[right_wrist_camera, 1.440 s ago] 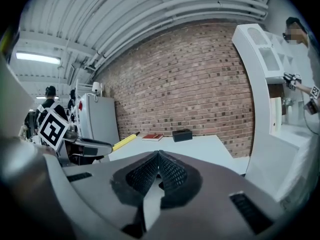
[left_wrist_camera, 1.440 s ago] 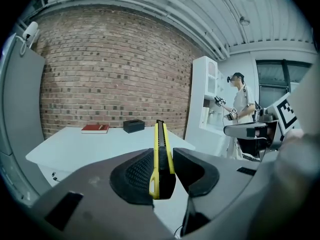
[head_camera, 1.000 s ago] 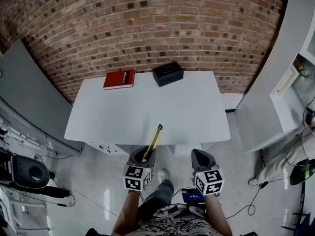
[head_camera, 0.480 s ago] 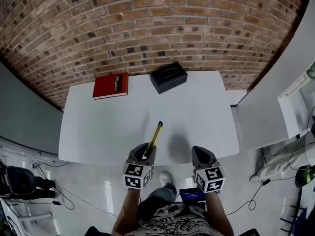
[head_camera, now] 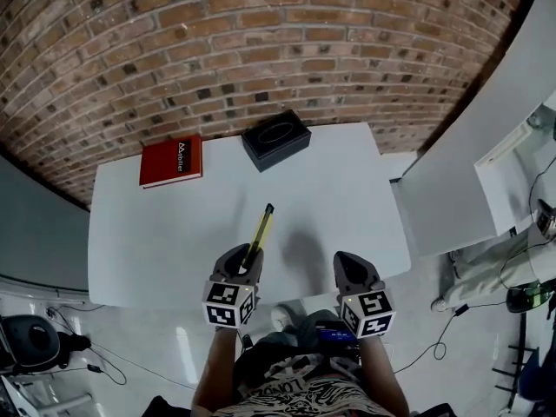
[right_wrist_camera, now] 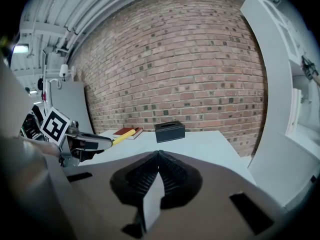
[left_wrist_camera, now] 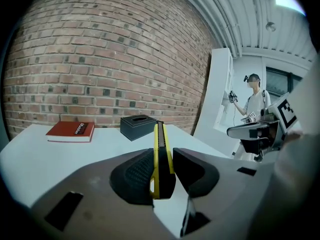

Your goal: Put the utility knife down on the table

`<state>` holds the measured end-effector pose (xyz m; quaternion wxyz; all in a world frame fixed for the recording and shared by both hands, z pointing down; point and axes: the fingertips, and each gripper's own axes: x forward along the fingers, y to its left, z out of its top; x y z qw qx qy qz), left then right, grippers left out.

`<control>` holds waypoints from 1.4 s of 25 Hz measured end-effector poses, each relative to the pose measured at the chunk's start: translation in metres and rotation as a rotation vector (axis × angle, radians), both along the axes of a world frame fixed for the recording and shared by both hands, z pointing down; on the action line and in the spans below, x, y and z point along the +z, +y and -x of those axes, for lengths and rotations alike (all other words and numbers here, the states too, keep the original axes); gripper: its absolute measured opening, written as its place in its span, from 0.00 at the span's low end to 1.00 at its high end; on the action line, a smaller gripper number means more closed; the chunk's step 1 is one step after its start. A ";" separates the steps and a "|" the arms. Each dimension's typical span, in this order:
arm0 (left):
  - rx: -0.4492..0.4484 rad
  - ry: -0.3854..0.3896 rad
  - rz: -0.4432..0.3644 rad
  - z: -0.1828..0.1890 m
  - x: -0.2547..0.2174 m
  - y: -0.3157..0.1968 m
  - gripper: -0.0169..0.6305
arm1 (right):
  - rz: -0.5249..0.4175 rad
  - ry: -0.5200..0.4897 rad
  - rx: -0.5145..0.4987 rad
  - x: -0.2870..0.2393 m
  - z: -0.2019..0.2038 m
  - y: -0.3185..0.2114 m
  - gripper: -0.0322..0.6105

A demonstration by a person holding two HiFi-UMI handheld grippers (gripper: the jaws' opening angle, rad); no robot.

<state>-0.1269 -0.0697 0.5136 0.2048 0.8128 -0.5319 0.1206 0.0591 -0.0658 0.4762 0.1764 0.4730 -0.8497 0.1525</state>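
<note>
Step in hand, as I judge it: carrying the utility knife [head_camera: 261, 228] in over the table [head_camera: 156, 250], set-down not yet made. The left gripper [head_camera: 245, 259] has its jaws clamped on the knife's rear end, the pads pressing its two flat sides so that the yellow-and-black body stands on its narrow edge. The right gripper [head_camera: 350, 268] has its jaws shut together with nothing between them and hangs beside the near edge, well apart from the knife. To do this well: bring the knife further in from the near edge onto the bare middle, lower it until its underside rests on the surface, and only then let the jaws part. Released on edge it will likely tip onto a flat side, so release low. Draw the gripper straight back so the pads do not drag it. The knife sticks out ahead of the left jaws, apparently above the table just inside the near edge. Its tip points toward the black box [head_camera: 276, 139] at the far edge, with the red book [head_camera: 171, 161] at the far left corner.
</note>
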 end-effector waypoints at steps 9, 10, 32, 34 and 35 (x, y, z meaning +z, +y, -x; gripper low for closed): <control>0.039 -0.012 -0.035 -0.019 -0.018 -0.011 0.22 | -0.063 -0.020 0.046 -0.020 -0.017 -0.013 0.05; 0.035 -0.013 -0.039 -0.019 -0.020 -0.012 0.22 | -0.061 -0.018 0.035 -0.019 -0.014 -0.013 0.05; -0.004 -0.022 0.072 -0.024 0.020 -0.024 0.22 | 0.036 0.022 -0.050 0.027 -0.015 -0.040 0.05; -0.005 -0.024 0.087 -0.025 0.028 -0.025 0.22 | 0.048 0.039 -0.062 0.034 -0.015 -0.041 0.05; -0.005 -0.024 0.092 -0.026 0.032 -0.025 0.22 | 0.055 0.047 -0.066 0.038 -0.016 -0.041 0.05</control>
